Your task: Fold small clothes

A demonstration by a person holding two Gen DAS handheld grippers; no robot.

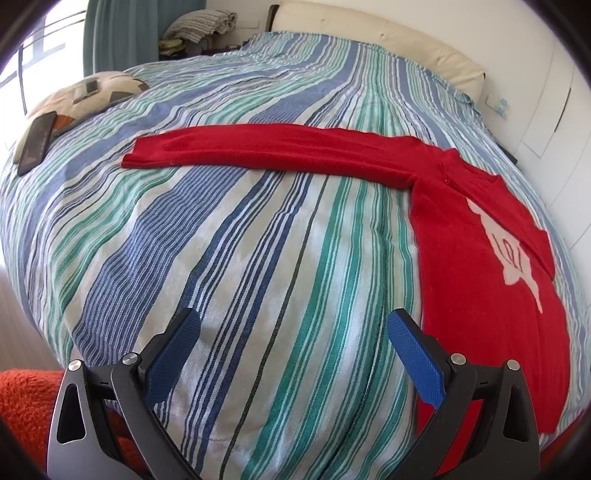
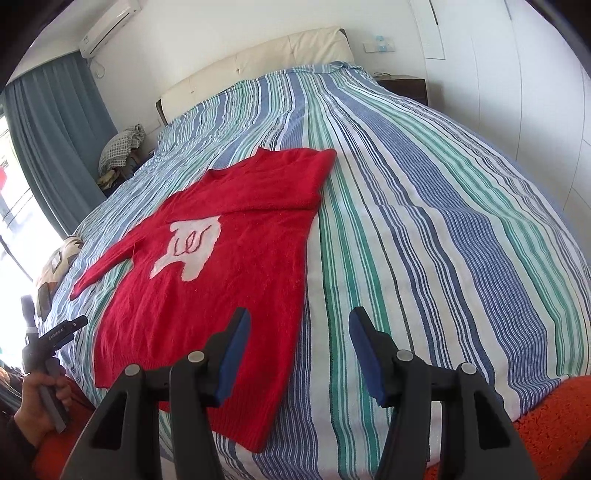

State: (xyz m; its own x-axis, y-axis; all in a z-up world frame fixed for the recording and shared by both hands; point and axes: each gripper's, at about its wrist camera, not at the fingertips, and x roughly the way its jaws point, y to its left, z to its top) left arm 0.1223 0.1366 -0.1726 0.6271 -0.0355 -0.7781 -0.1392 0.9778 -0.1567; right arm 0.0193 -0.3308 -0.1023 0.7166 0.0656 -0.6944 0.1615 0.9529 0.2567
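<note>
Red sweater (image 2: 229, 266), one sleeve folded

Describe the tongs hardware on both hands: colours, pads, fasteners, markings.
Both tongs, left and right, have black angular fingers with triangular cut-outs, textured blue pads and round silver fasteners. In the right wrist view, the left unit's black handle carries small white lettering, unreadable.

a wide bed (image 2: 424, 192) fills the room, covered by a bedspread (image 1: 229, 236) striped in blue, green and white. a padded cream headboard (image 2: 258, 59) stands against a white wall (image 2: 480, 74). teal curtains (image 2: 51, 133) hang beside a bright window (image 1: 33, 55) that lets in daylight. an air conditioner (image 2: 110, 22) sits high on the wall, and a dark nightstand (image 2: 406, 86) stands by the bed's far corner. a patterned pillow (image 1: 85, 96) lies near the window side.
</note>
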